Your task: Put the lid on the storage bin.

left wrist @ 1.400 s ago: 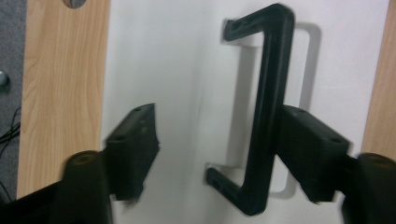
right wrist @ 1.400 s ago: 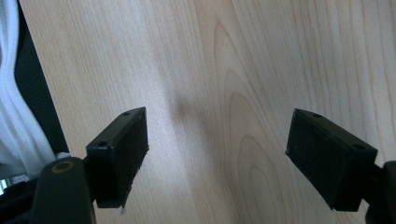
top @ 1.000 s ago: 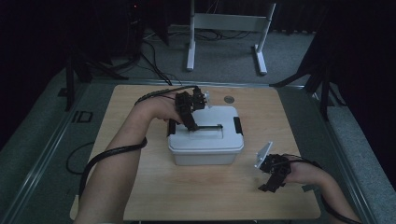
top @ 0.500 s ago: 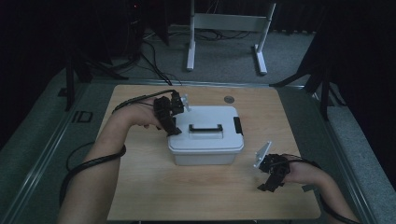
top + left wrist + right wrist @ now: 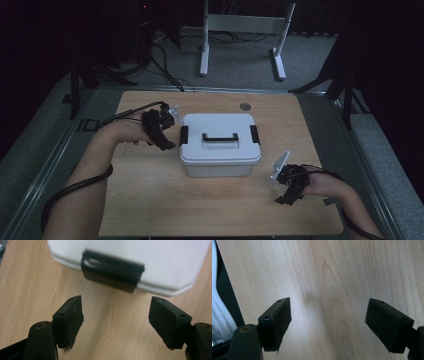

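We see a pale wooden worktop point(image 5: 150, 210) in a dark room (grey floor around); the white box point(image 5: 220, 145) sits mid-worktop, left hand-held gripper point(image 5: 167, 131) released beside its black latch point(image 5: 112, 272), right hand-held gripper point(image 5: 285, 187) released nearby

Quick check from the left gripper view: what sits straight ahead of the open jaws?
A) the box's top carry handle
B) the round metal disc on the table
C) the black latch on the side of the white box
C: in the left gripper view the black latch on the white box lies just beyond the left gripper, whose jaws are open over bare wood.
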A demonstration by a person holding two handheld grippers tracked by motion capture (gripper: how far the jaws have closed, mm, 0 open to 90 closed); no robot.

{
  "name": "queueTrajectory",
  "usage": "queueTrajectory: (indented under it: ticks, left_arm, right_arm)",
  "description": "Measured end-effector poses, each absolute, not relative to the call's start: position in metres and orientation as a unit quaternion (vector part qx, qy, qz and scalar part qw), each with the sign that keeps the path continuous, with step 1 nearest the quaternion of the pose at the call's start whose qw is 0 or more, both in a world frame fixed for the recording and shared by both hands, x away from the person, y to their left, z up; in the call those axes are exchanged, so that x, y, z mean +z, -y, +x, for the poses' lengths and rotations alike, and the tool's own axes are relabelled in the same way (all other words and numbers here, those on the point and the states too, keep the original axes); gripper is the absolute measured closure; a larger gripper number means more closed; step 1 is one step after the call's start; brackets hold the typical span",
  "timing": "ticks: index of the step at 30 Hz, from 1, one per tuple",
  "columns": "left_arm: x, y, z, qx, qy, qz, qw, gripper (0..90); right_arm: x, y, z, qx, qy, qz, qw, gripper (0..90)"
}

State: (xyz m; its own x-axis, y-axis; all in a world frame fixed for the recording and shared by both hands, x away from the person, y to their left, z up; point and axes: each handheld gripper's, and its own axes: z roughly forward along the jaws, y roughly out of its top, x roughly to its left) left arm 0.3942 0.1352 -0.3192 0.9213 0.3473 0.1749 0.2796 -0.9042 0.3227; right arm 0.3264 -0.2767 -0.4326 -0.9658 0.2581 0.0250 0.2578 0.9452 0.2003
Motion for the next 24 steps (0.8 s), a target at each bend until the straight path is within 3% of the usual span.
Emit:
queueTrajectory:
  ticks: [24]
  left_arm:
    - [-0.385, -0.187, 0.383, 0.09, -0.206, 0.964, 0.141, 27.5]
  right_arm:
    - [-0.435, 0.276, 0.327, 0.098, -0.986, 0.132, 0.002, 20.1]
